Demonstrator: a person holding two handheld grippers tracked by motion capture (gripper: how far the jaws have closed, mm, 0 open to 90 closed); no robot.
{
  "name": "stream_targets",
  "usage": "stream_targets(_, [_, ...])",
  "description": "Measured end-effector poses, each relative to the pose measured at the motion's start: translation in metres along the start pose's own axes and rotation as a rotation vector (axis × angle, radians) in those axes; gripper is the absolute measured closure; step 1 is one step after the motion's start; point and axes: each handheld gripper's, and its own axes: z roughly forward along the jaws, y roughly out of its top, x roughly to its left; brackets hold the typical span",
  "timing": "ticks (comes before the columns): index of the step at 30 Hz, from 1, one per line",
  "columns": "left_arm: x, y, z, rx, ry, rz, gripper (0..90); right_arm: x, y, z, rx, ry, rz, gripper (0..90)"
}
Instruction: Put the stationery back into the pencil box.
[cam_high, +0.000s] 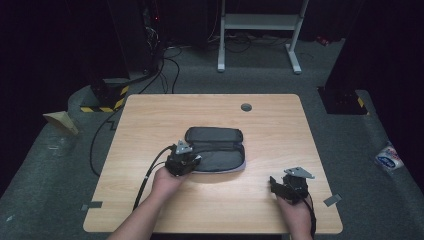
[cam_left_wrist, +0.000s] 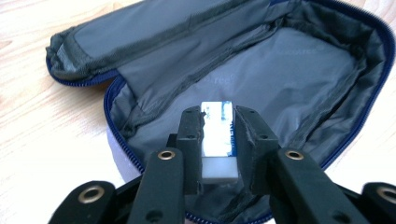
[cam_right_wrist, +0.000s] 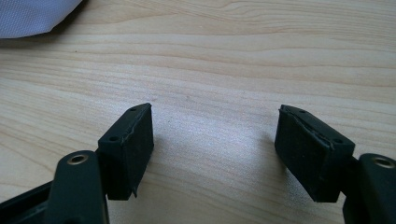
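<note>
Wooden table (cam_high: 150, 115); white desk frame (cam_high: 260, 22) behind; cables (cam_high: 170, 65) on floor.

High view above the person's side, looking forward and down on the tabletop (cam_high: 150, 120), left gripper view close over the open pouch (cam_left_wrist: 299, 70), right gripper view low over bare wood, pouch shared

Left gripper (cam_high: 192, 161), at seven o'clock from the table's centre, has its jaws clamped on an eraser (cam_left_wrist: 218, 135), its forearm entering from six o'clock, while the right gripper (cam_high: 280, 187), at four o'clock, rests with jaws wide apart and nothing between them.
</note>
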Motion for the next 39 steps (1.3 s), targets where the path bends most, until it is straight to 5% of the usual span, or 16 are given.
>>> stream_targets(26, [-0.001, 0.007, -0.008, -0.088, -0.021, -0.021, 46.9, 0.000, 0.000, 0.000, -0.001, -0.001, -0.003, 27.8])
stream_targets(39, [0.002, 0.002, -0.016, -0.100, -0.017, -0.025, 19.6, 0.000, 0.000, 0.000, -0.001, -0.001, -0.005, 27.8])
